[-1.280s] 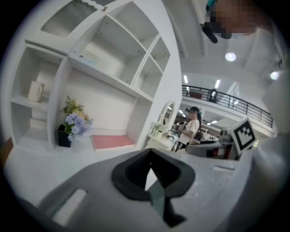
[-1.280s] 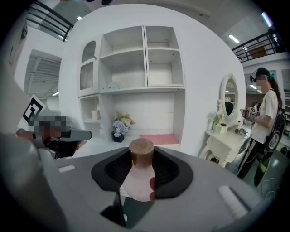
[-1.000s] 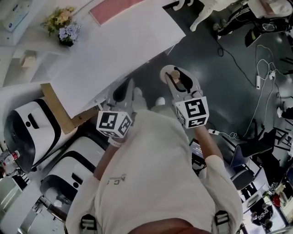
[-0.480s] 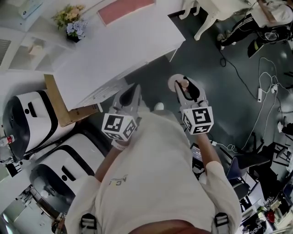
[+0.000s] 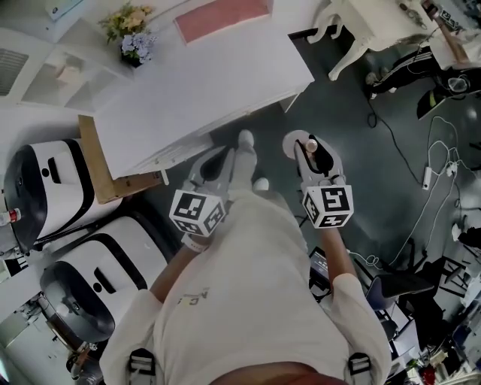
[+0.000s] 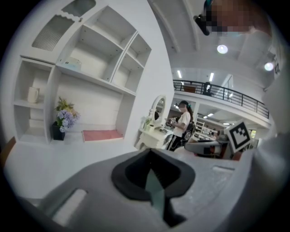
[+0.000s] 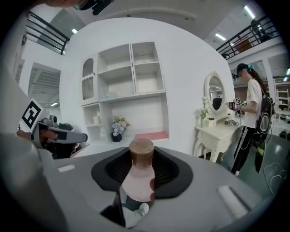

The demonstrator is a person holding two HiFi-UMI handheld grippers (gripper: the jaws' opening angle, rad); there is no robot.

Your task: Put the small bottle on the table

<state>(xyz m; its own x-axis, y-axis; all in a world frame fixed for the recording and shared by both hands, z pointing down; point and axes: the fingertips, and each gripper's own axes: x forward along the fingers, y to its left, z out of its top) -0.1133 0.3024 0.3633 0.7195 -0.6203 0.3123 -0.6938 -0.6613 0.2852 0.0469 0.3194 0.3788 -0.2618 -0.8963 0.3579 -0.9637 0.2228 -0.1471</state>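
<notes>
A small pale pink bottle (image 7: 137, 180) with a round wooden cap stands upright between the jaws of my right gripper (image 7: 141, 168), which is shut on it. In the head view the right gripper (image 5: 310, 150) hangs over the dark floor, just off the right corner of the white table (image 5: 188, 98), and the bottle's cap (image 5: 310, 142) shows at its tip. My left gripper (image 5: 219, 167) is at the table's near edge, shut, with nothing in it. In its own view the left gripper (image 6: 153, 176) has its dark pads together.
A flower pot (image 5: 135, 41) and a pink mat (image 5: 222, 18) sit at the table's far side, below white wall shelves (image 6: 86, 68). A white dressing table (image 7: 219, 132) and a standing person (image 7: 250, 115) are on the right. White-and-black machines (image 5: 45, 199), a wooden board (image 5: 99, 169) and floor cables (image 5: 436, 150) surround me.
The table has come nearer and slid right in the head view. Both grippers moved forward with it, the bottle still held in the right one.
</notes>
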